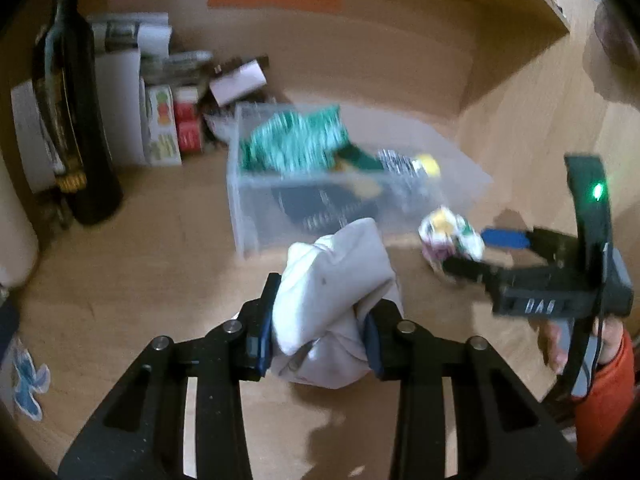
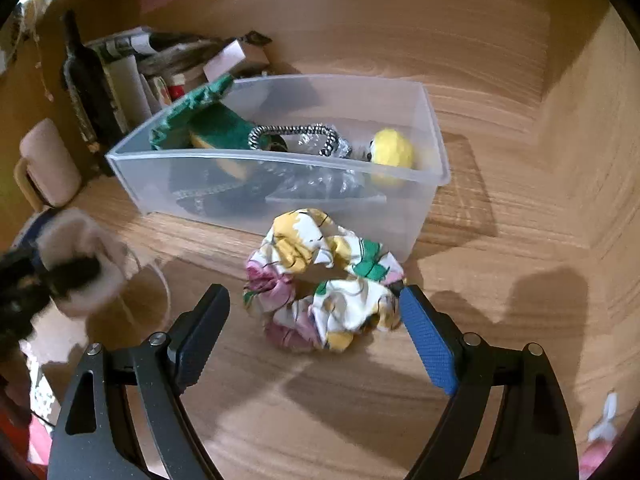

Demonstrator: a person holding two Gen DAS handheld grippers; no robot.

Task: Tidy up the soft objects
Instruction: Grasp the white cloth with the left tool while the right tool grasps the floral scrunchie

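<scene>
My left gripper [image 1: 320, 320] is shut on a bundled white cloth [image 1: 332, 300] and holds it above the wooden table, in front of the clear plastic bin [image 1: 248, 216]. The bin [image 2: 280, 184] holds a green cloth [image 2: 208, 120], a black-and-white braided band [image 2: 296, 136], a yellow soft ball [image 2: 392, 152] and dark fabric. My right gripper [image 2: 316, 320] is open, its fingers either side of a floral scrunchie [image 2: 324, 280] lying on the table just in front of the bin. The scrunchie also shows in the left wrist view [image 1: 448, 236] at the right gripper [image 1: 472, 252].
A dark bottle [image 1: 76, 128], small boxes and papers [image 1: 168, 120] crowd the back left corner. A pale mug [image 2: 48, 160] stands left of the bin. A wooden side wall [image 2: 580, 120] rises on the right.
</scene>
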